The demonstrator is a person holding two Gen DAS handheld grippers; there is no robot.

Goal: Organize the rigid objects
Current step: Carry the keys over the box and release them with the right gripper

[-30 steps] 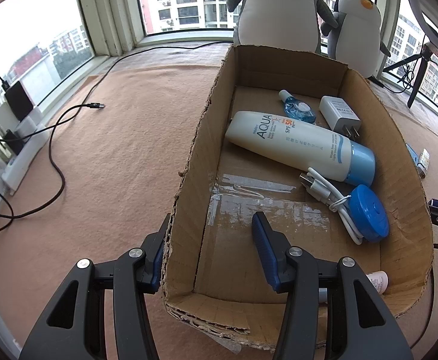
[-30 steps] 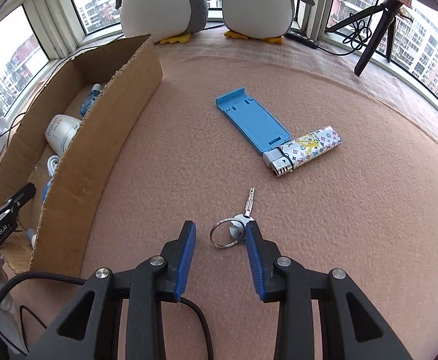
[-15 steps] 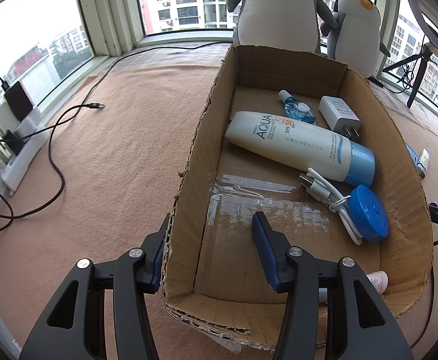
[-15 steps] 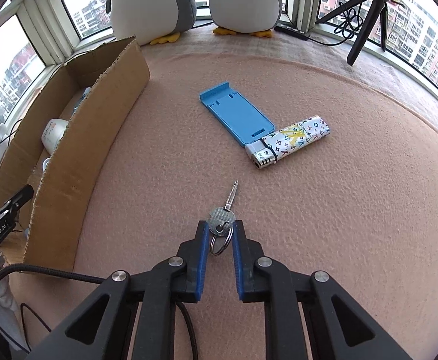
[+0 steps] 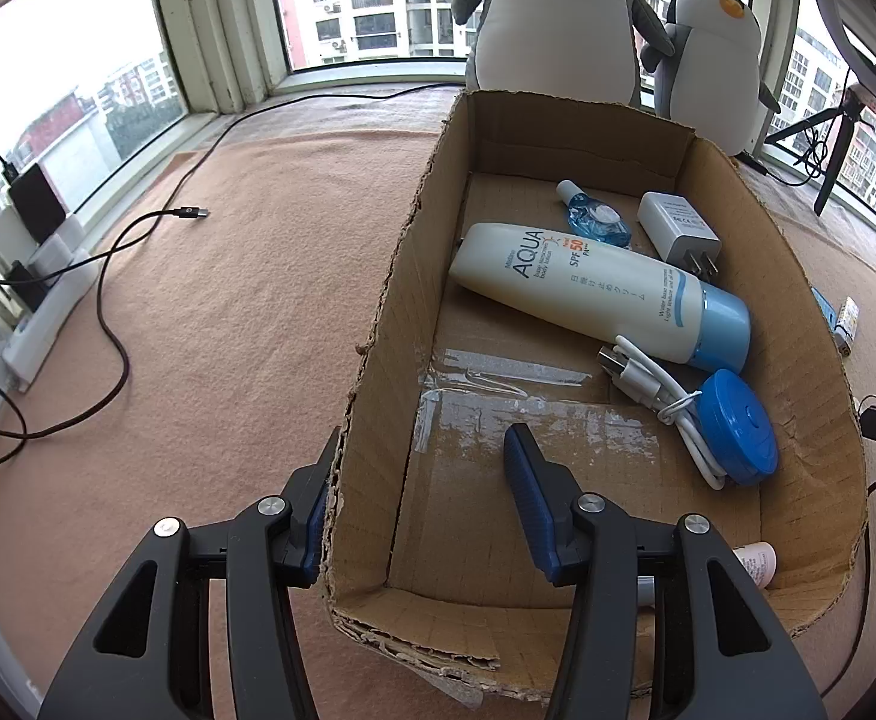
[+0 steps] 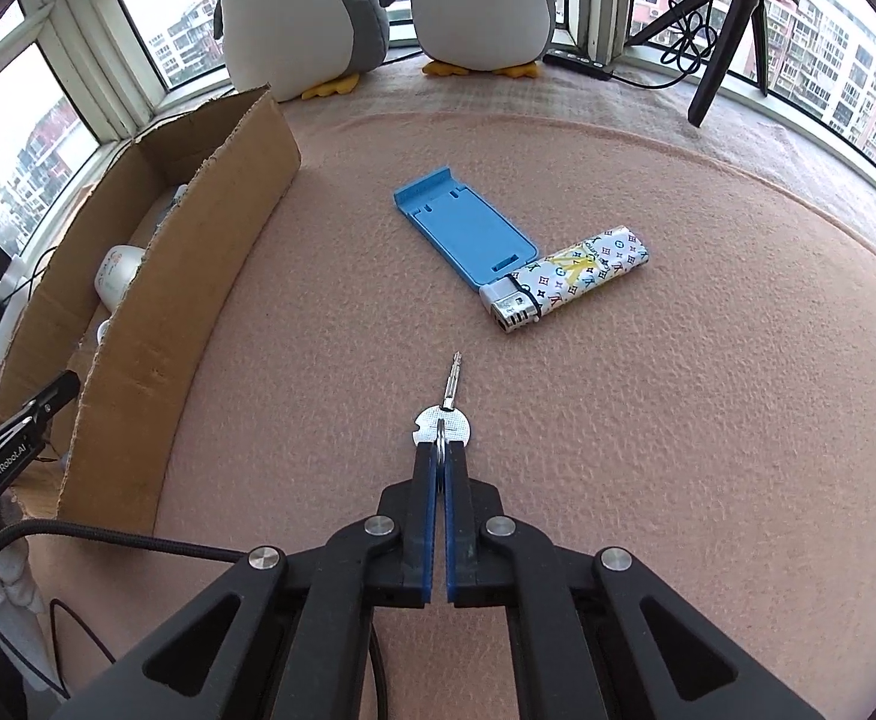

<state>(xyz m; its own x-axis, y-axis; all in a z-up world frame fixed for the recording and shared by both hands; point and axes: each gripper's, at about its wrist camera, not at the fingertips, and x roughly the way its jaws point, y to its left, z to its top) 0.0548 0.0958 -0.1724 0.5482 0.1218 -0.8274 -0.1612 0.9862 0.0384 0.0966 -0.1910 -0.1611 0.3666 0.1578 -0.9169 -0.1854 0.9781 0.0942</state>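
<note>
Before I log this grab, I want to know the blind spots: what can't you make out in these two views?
- Key ring: right wrist view, nearly all hidden between the right gripper pads; only the key shows.
- Small white tube: left wrist view, covered by the left gripper finger; label unreadable.
- Box contents: right wrist view, hidden by its near wall.
- Lighter: left wrist view, partly hidden behind the box wall.

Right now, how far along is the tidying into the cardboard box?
Partly done. The cardboard box already holds the sunscreen tube, small blue bottle, charger plug and blue disc with its white cable. In hand: the right gripper is shut on the key ring. Left on the mat: the blue phone stand and patterned lighter. The left gripper is open, straddling the box's left wall.
</note>
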